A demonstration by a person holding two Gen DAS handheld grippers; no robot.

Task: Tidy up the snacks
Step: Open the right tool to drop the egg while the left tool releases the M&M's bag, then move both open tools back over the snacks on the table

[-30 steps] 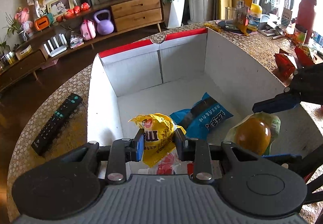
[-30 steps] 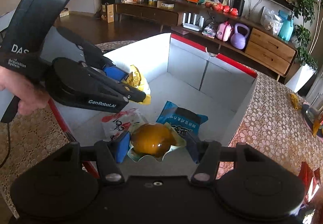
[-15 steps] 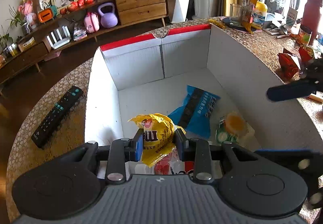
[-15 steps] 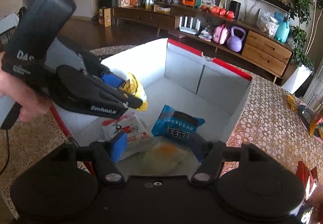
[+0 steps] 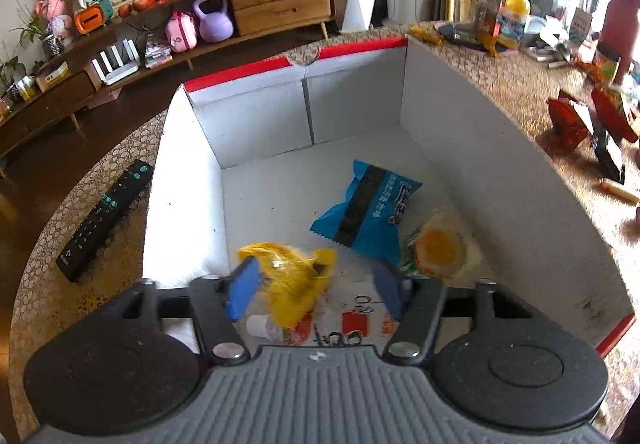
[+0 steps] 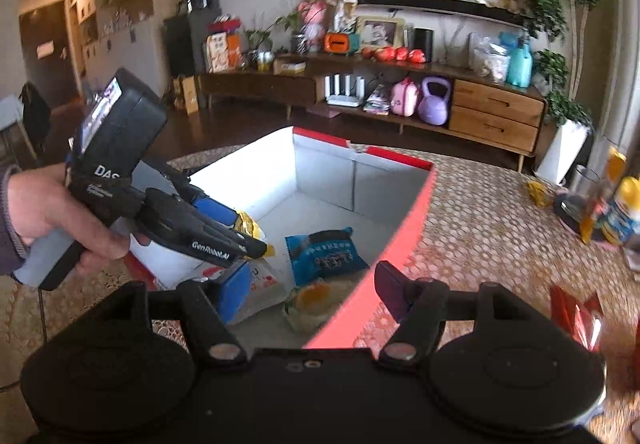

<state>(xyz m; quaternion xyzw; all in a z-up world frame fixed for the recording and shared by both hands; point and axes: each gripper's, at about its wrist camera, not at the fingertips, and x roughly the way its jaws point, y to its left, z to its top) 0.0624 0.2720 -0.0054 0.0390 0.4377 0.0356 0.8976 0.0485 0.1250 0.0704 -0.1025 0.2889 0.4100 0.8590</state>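
Note:
A white cardboard box [image 5: 460,148] with red rims stands on the table. Inside lie a blue snack bag [image 5: 366,210], an orange-and-clear packet [image 5: 442,248] and a white packet with red print [image 5: 352,324]. My left gripper [image 5: 316,286] is open over the box's near end, and a blurred yellow M&M's bag [image 5: 290,278] sits loose between its fingers. My right gripper [image 6: 310,292] is open and empty, raised above the box's red right rim [image 6: 384,256]. The left gripper also shows in the right wrist view [image 6: 240,240], with the yellow bag [image 6: 250,228] at its tips.
A black remote [image 5: 106,218] lies on the table left of the box. Red snack packets [image 5: 572,122] lie on the table to the right, also in the right wrist view [image 6: 576,318]. Bottles, a glass and clutter [image 5: 500,26] stand at the far right. A low sideboard [image 6: 400,104] lines the wall.
My right gripper let the orange packet fall into the box, then lifted and drew back to the right. My left gripper opened, and the yellow bag is slipping free.

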